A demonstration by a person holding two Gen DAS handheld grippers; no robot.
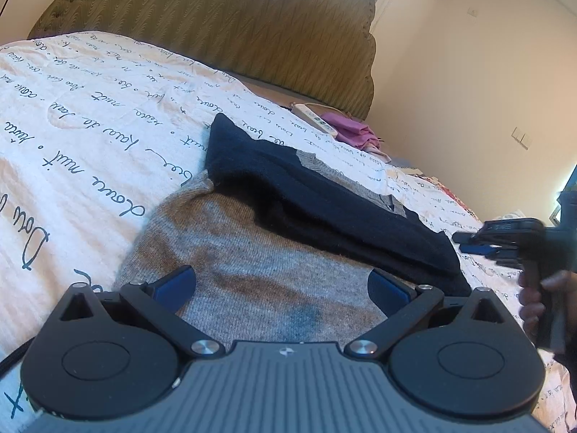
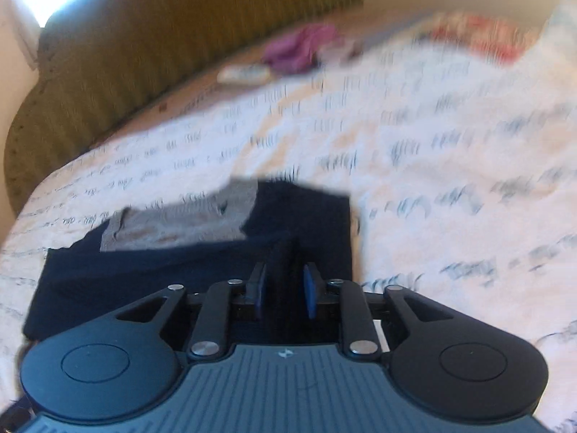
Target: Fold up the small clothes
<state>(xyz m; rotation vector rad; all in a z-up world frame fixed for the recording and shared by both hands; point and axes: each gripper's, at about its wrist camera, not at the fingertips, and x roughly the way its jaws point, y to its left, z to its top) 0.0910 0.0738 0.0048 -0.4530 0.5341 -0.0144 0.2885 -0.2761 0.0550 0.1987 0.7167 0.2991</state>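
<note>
Mid-fold: left gripper (image 1: 281,283) gapes empty over grey-and-navy knit garment (image 1: 252,252), right gripper (image 2: 284,292) has navy fabric between part-closed pads, clamp unclear; next, flatten the fold.

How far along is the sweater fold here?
Done: navy part folded over the grey body. In hand: right tongs straddle a raised navy fold; grip unclear through blur. Left tongs open over grey. Left: final folds. Pink garment untouched.

Black tool (image 1: 283,285) with blue pads (image 1: 180,281), ribbed grey body, silver screws
</note>
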